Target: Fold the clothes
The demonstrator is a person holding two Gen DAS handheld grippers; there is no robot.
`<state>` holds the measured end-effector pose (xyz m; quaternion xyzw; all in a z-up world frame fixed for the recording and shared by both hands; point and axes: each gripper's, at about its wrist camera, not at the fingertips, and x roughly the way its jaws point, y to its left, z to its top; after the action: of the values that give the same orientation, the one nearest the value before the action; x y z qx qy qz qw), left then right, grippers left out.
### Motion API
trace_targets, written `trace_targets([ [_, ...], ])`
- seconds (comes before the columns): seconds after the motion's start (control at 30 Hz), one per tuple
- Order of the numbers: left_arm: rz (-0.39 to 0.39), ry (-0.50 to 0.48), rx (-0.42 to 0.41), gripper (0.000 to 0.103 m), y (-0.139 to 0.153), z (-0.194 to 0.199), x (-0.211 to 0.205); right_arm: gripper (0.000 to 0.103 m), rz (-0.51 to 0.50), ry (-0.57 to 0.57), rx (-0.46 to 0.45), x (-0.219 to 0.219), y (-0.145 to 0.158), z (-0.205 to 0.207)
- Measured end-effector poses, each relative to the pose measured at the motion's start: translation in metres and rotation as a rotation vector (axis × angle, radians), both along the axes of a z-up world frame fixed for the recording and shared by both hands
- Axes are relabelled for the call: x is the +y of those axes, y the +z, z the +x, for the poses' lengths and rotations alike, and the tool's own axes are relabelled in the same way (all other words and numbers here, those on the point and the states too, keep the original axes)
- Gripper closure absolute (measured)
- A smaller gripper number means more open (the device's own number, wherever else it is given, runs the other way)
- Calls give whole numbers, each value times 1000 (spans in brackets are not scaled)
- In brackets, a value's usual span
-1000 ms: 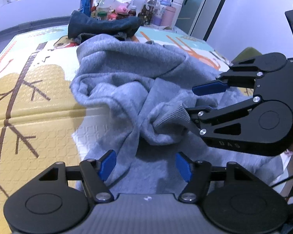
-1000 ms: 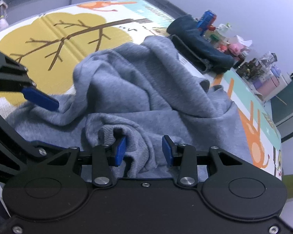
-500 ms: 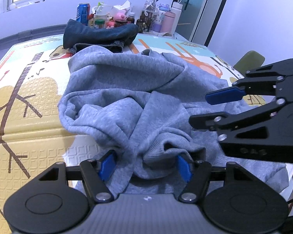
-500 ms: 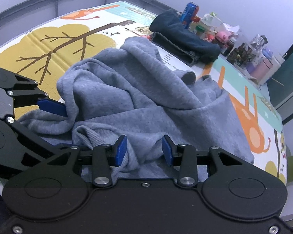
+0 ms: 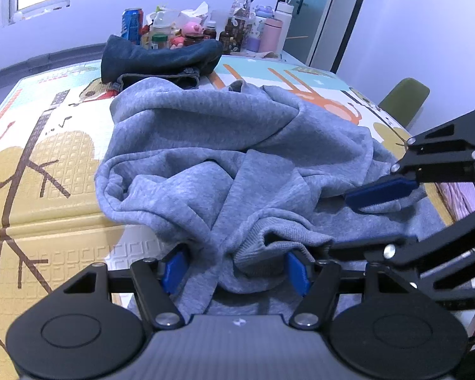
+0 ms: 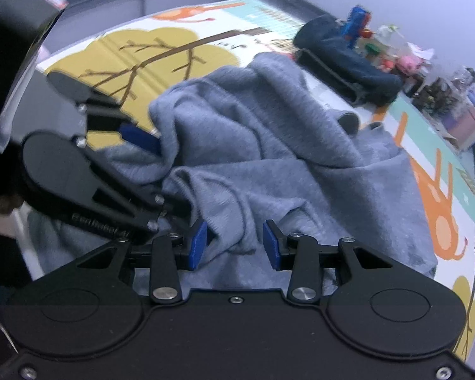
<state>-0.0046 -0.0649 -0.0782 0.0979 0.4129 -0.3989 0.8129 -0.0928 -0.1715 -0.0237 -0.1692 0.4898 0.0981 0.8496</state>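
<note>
Where both tongs meet, bunched grey sweatshirt [image 5: 212, 171] between their pads.

a cartoon-print play mat [image 5: 47, 171] carries a crumpled grey sweatshirt [image 5: 224, 158], dark folded clothes [image 5: 161, 60] and bottles [image 5: 269, 31].

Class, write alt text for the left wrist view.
A crumpled grey sweatshirt lies on a tree-print mat, a ribbed fold bunched between the left gripper pads. The right gripper reaches in from the right; dark clothes lie behind.
</note>
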Motion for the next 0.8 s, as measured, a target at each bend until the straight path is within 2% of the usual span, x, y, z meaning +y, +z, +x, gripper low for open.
trace_targets([
  [0.4,19,-23,-14,39,0,2,2,66,-78,58,19,5,-24,13],
  [0.67,23,-29,-20,37,0,3,2,71,-69,48,11,-1,-28,25],
  [0.73,26,-32,-22,37,0,3,2,78,-63,50,11,-1,-28,28],
  [0.77,28,-33,-23,37,-1,2,2,88,-54,54,14,-2,-28,29],
  [0.8,31,-33,-24,37,-1,2,2,92,-44,58,20,-2,-28,30],
])
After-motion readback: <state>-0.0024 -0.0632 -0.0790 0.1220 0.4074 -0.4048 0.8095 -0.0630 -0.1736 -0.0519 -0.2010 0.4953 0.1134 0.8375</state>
